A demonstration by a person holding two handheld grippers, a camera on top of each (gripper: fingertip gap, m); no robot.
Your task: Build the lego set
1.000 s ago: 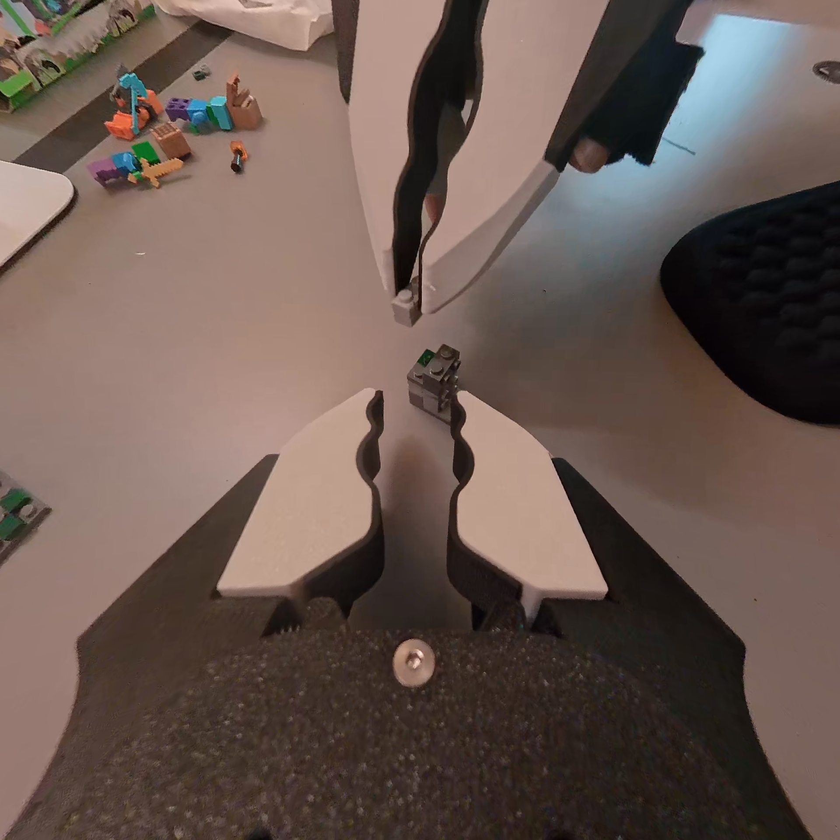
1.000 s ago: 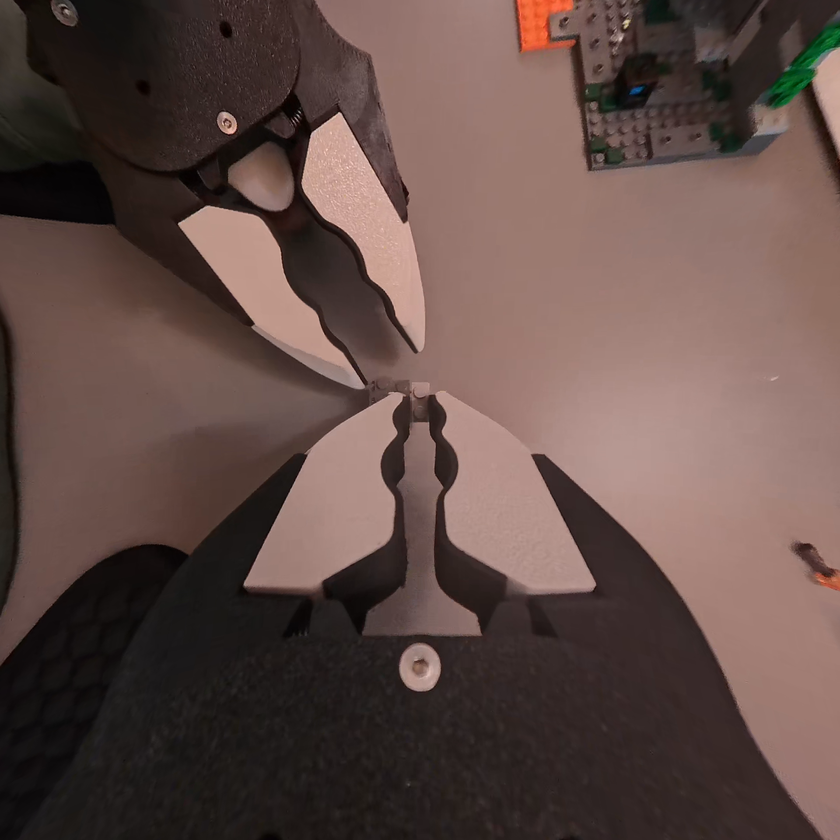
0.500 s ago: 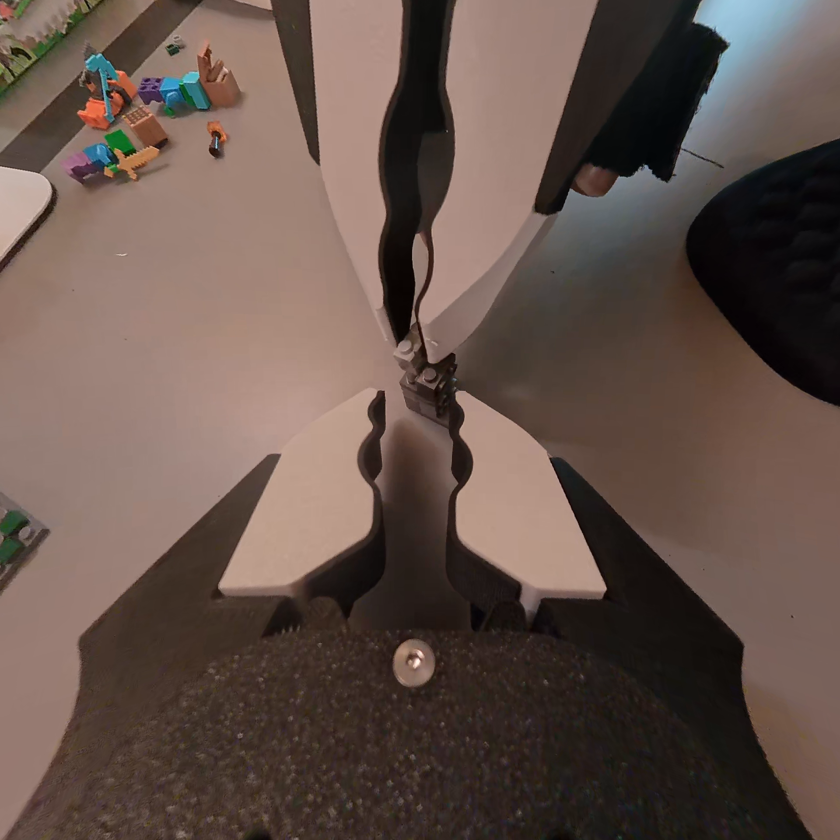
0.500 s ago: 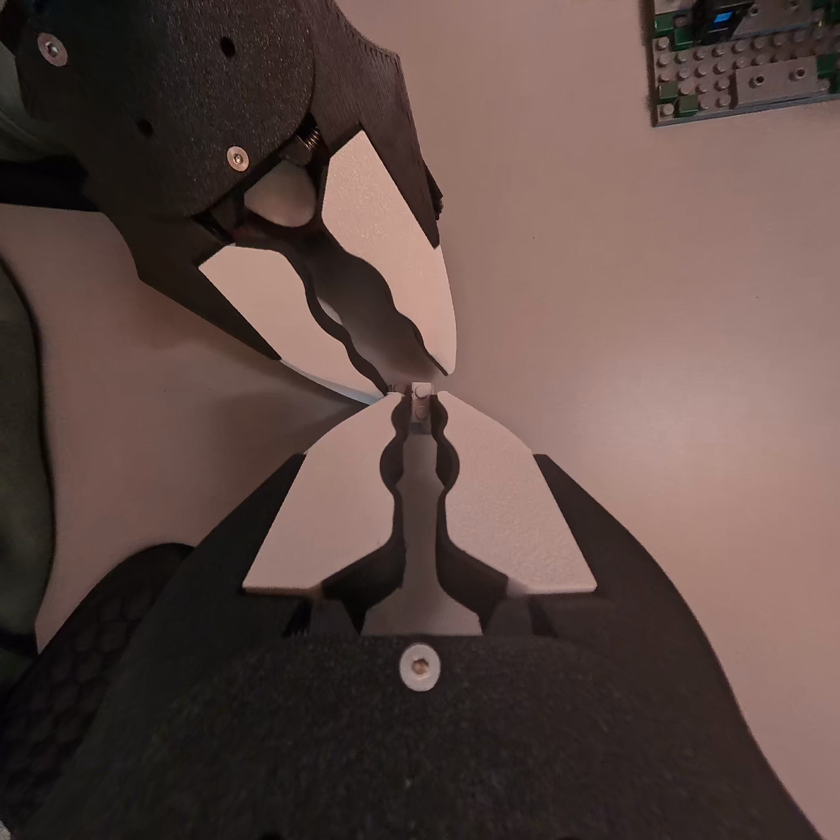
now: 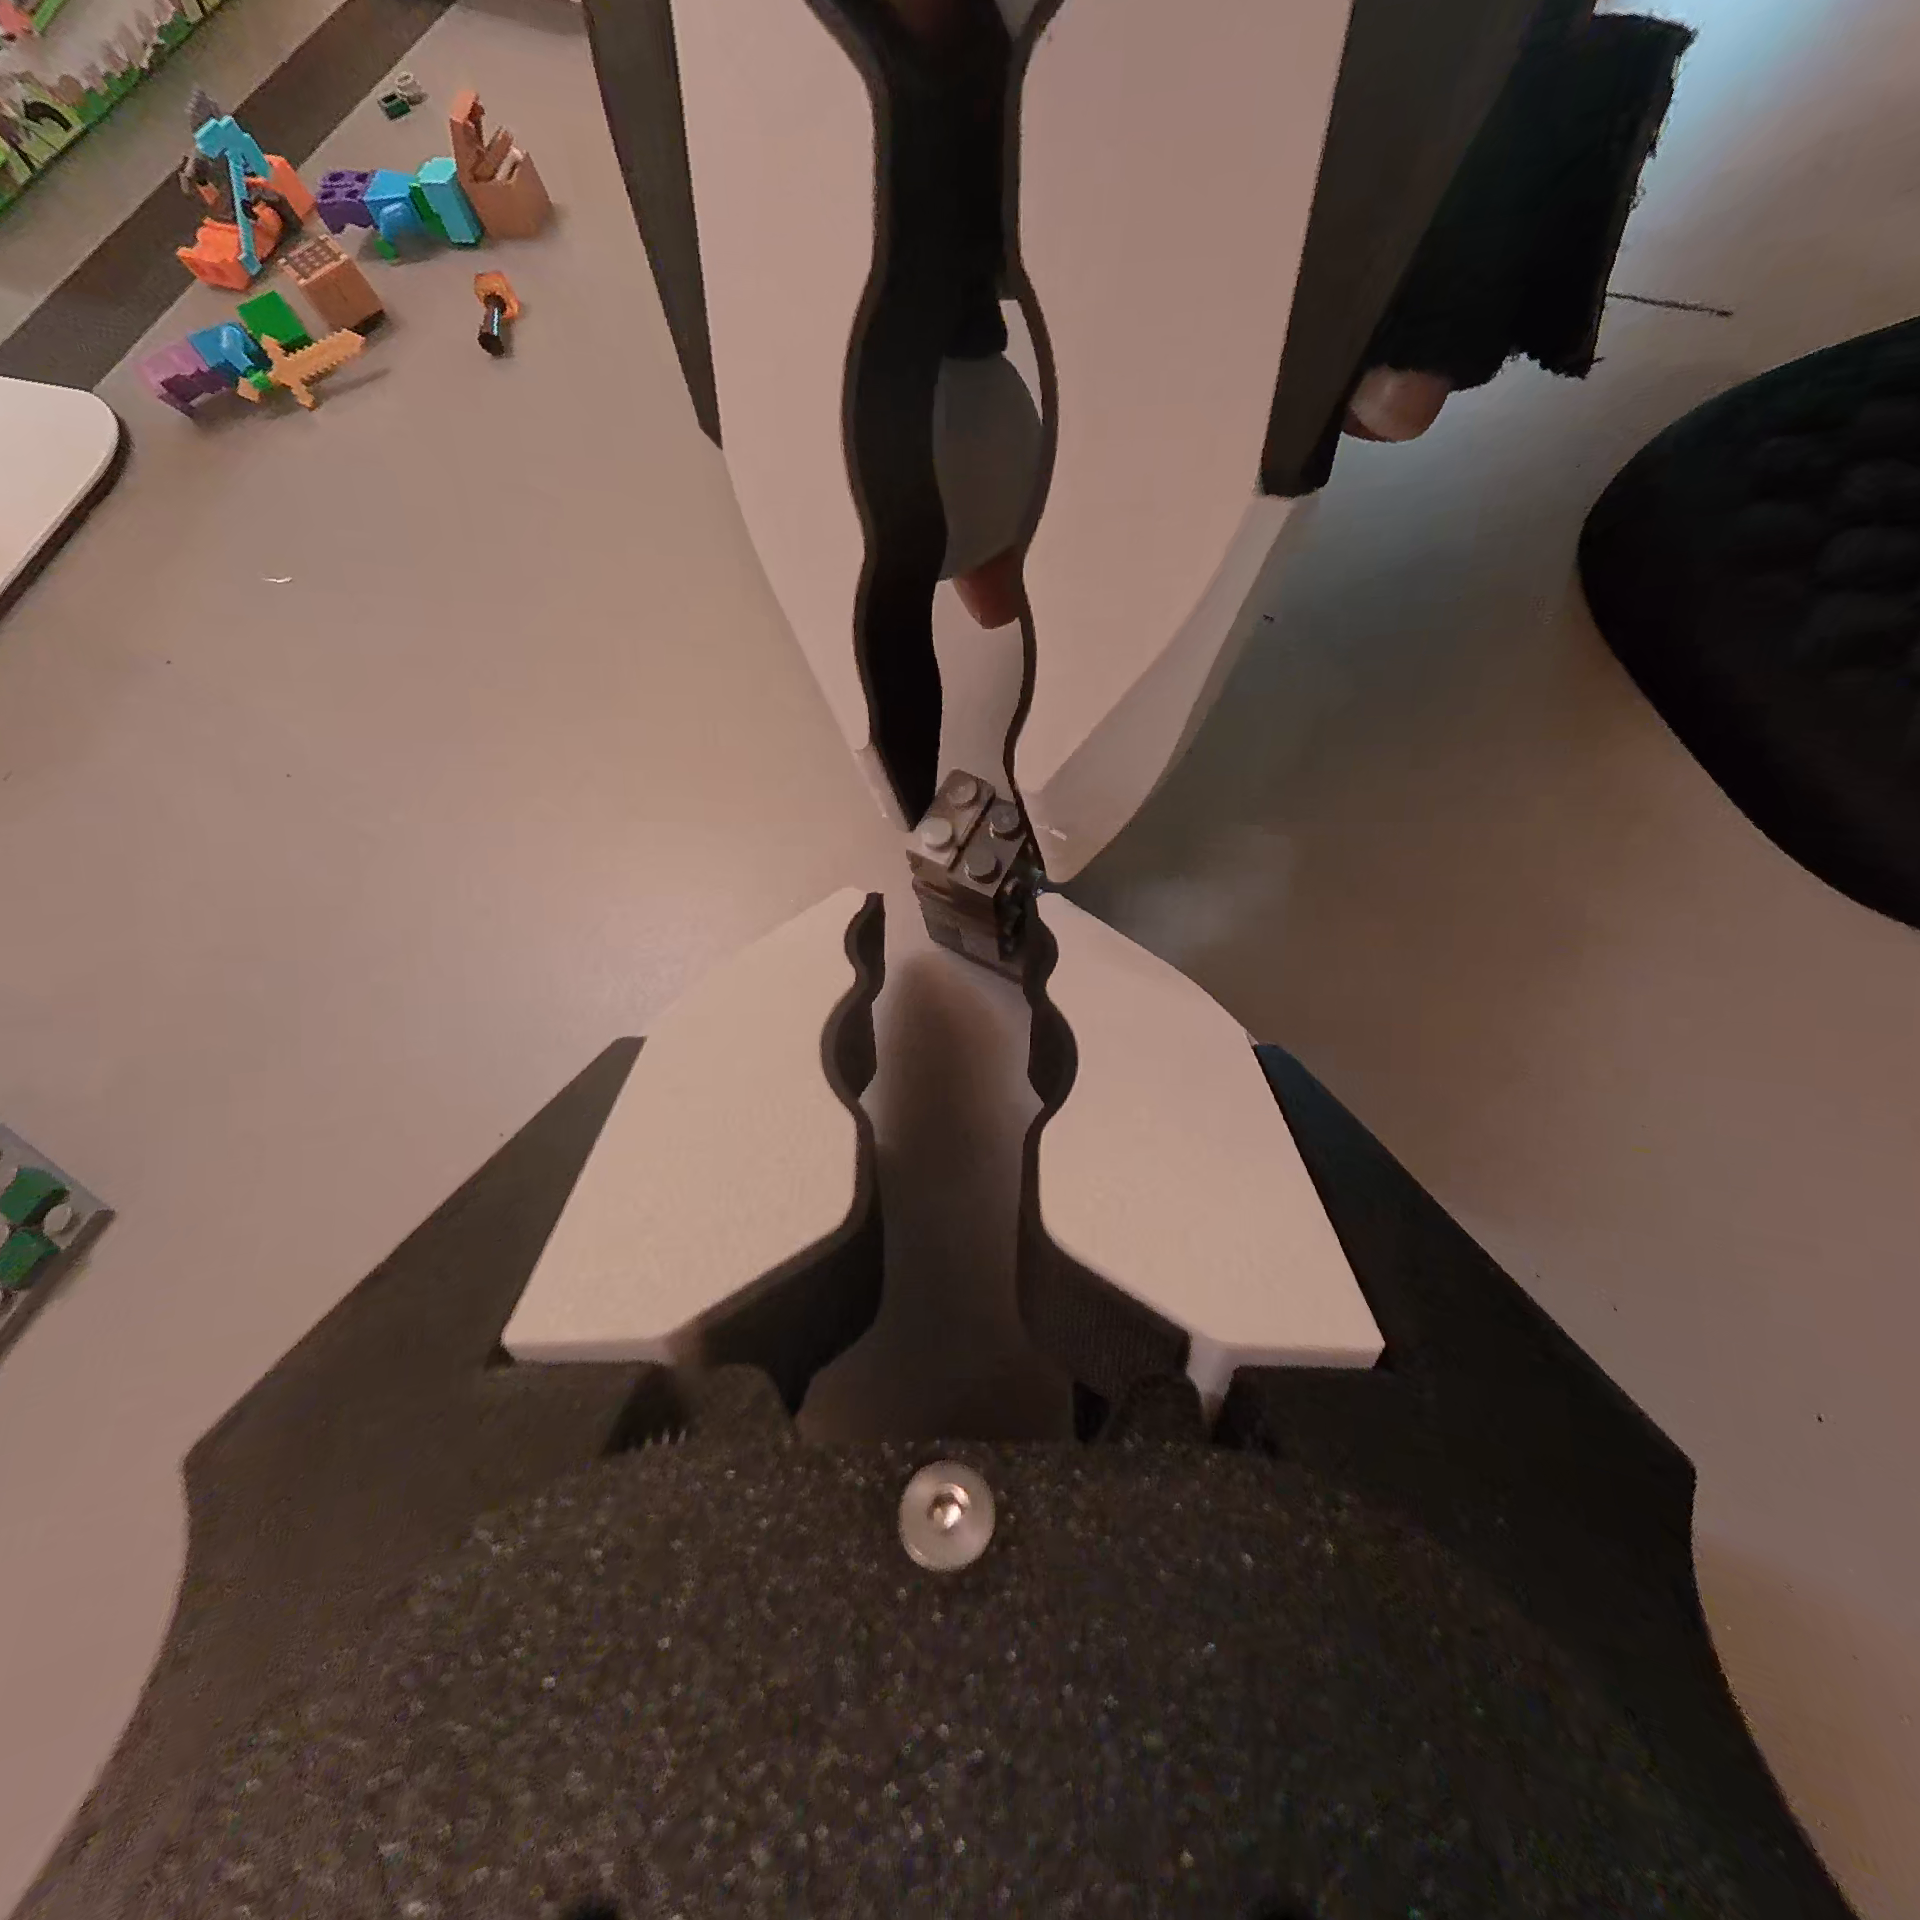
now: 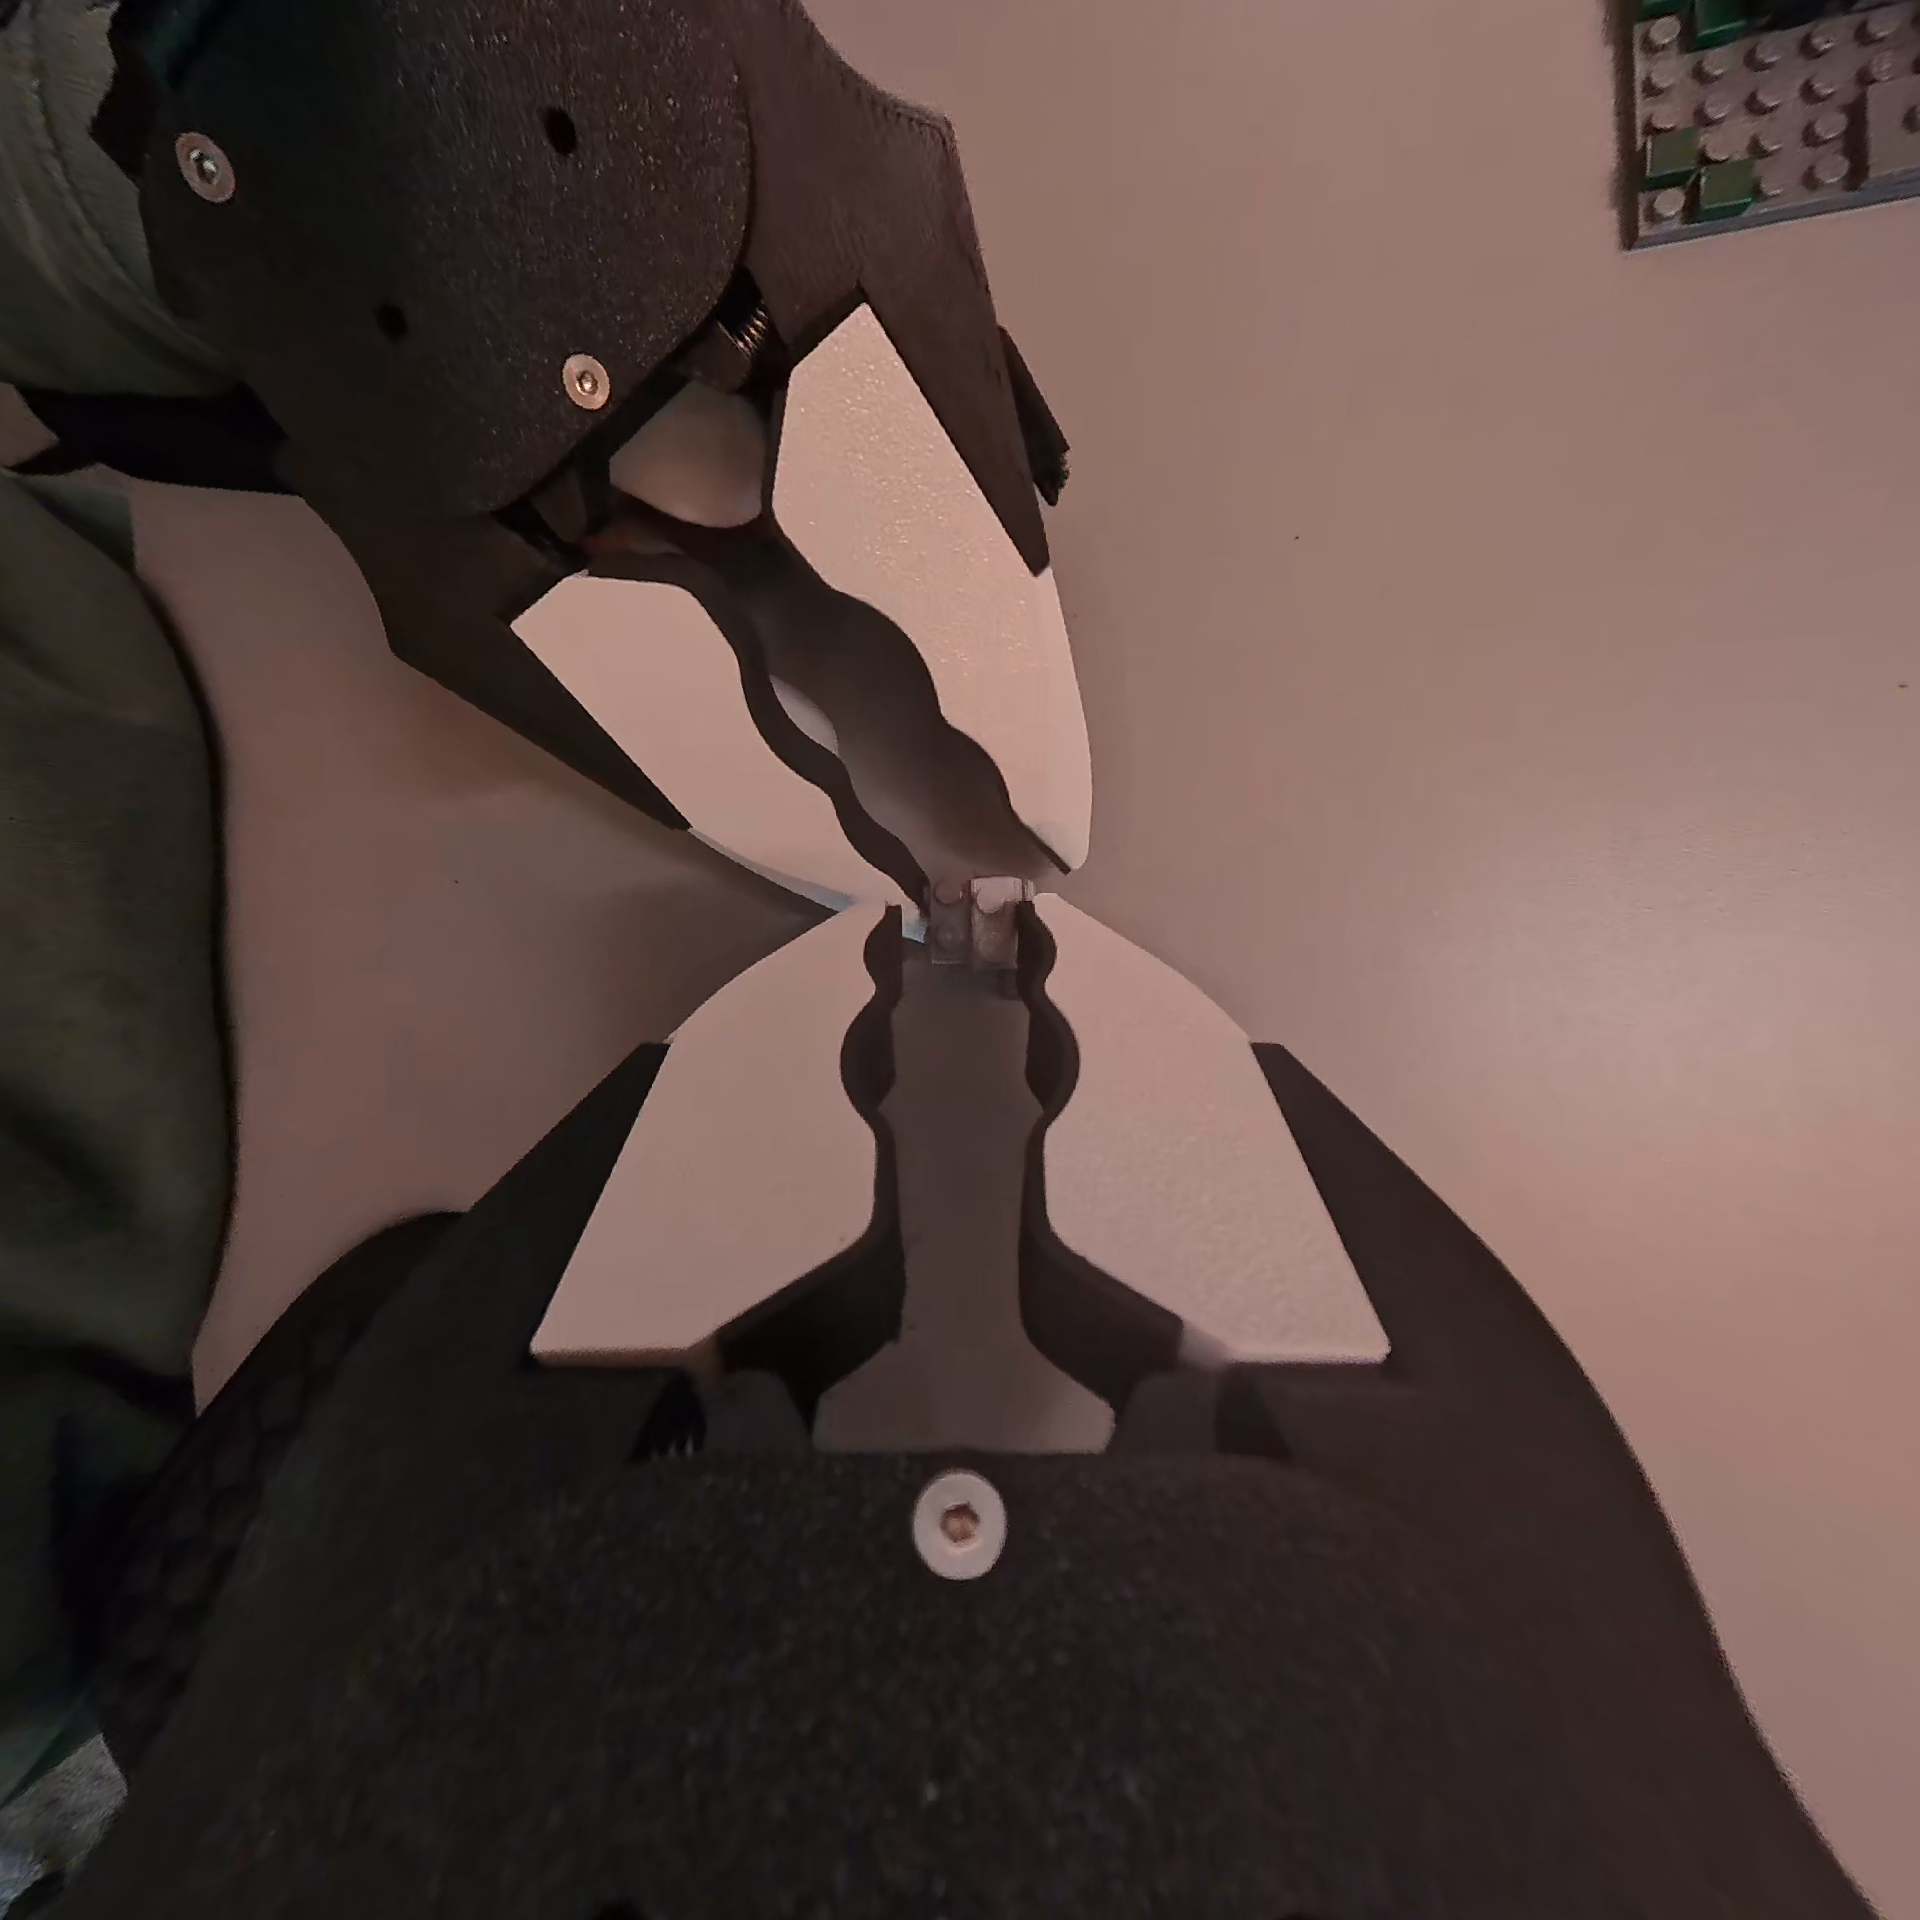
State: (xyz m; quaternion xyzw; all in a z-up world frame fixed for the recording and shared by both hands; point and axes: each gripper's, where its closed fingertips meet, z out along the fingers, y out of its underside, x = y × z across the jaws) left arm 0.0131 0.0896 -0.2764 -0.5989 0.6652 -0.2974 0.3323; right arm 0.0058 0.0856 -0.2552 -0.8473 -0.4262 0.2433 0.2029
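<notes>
A small dark-grey studded plastic brick stack (image 5: 971, 883) is stood upright on the pale worktop (image 5: 468, 748). It is flanked, ungripped, by the parted left claw (image 5: 954, 914); beyond it, the right claw (image 6: 956, 920) is also parted around it.

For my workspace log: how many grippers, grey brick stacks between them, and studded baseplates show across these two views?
Grippers: 2 (left gripper, right gripper)
Grey brick stack: 1
Studded baseplate: 1
Total: 4
</notes>
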